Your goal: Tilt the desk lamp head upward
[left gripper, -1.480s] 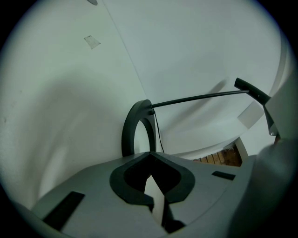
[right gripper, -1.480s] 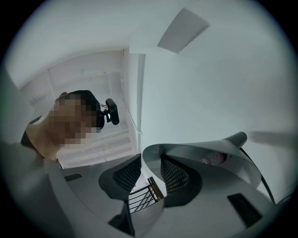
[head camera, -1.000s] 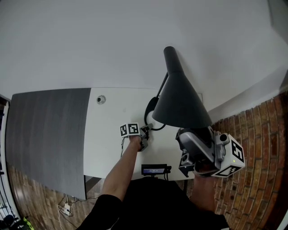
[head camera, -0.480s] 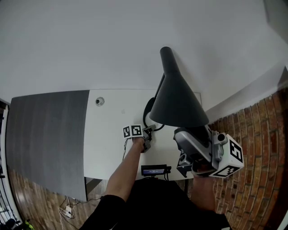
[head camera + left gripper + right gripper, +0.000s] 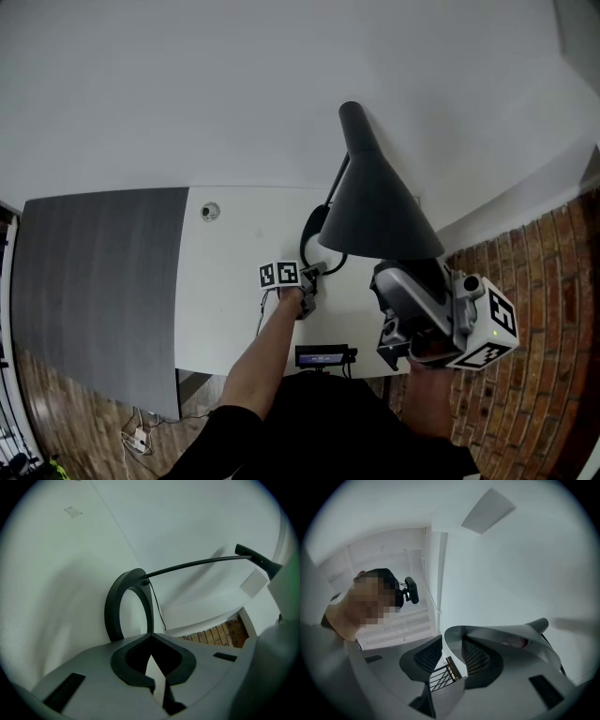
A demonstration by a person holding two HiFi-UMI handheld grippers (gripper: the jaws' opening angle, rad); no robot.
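A black desk lamp stands on the white desk (image 5: 234, 309). Its ring base (image 5: 310, 231) (image 5: 127, 603) carries a thin arm (image 5: 197, 564) up to the cone-shaped head (image 5: 375, 211). My right gripper (image 5: 409, 274) (image 5: 452, 644) comes at the head from below and is shut on its lower rim; the pale inside of the shade (image 5: 501, 637) fills that view. My left gripper (image 5: 307, 283) (image 5: 150, 637) is low on the desk with its jaws shut and nothing between them. Its tips are at the near edge of the ring base.
A dark grey panel (image 5: 103, 272) covers the desk's left part. A small round fitting (image 5: 211, 211) sits near the back edge. A little black device with a blue display (image 5: 322, 355) hangs at the front edge. A brick wall (image 5: 548, 309) runs along the right.
The lamp head and my right gripper swung slightly left, then back right and a little lower. My left gripper edged closer to the lamp base.
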